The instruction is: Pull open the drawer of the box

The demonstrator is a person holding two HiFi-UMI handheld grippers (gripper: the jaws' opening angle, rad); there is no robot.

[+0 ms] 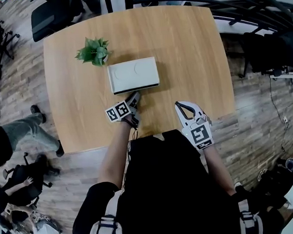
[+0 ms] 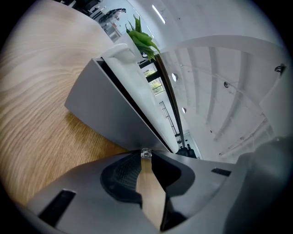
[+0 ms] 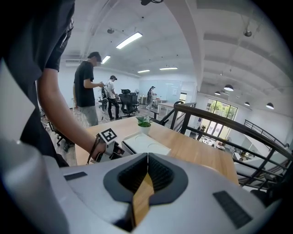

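Note:
A flat white box (image 1: 133, 74) lies mid-table on the wooden table (image 1: 192, 60). Its grey drawer front (image 2: 110, 109) faces me, with a thin dark slit under the white top. My left gripper (image 1: 135, 94) sits right at that front. In the left gripper view its tips (image 2: 145, 154) are pinched on a small clear knob (image 2: 145, 151) of the drawer. My right gripper (image 1: 178, 105) hovers apart, over the table's near edge to the right. Its jaws (image 3: 147, 156) are shut with nothing between them. From there I see the box (image 3: 145, 143) and the left gripper (image 3: 110, 148).
A small potted green plant (image 1: 95, 51) stands just behind the box's left corner. A person's legs (image 1: 26, 131) are on the floor left of the table, with office chairs (image 1: 52, 15) beyond. A dark railing (image 3: 219, 123) runs along the right. Two people (image 3: 87, 87) stand far off.

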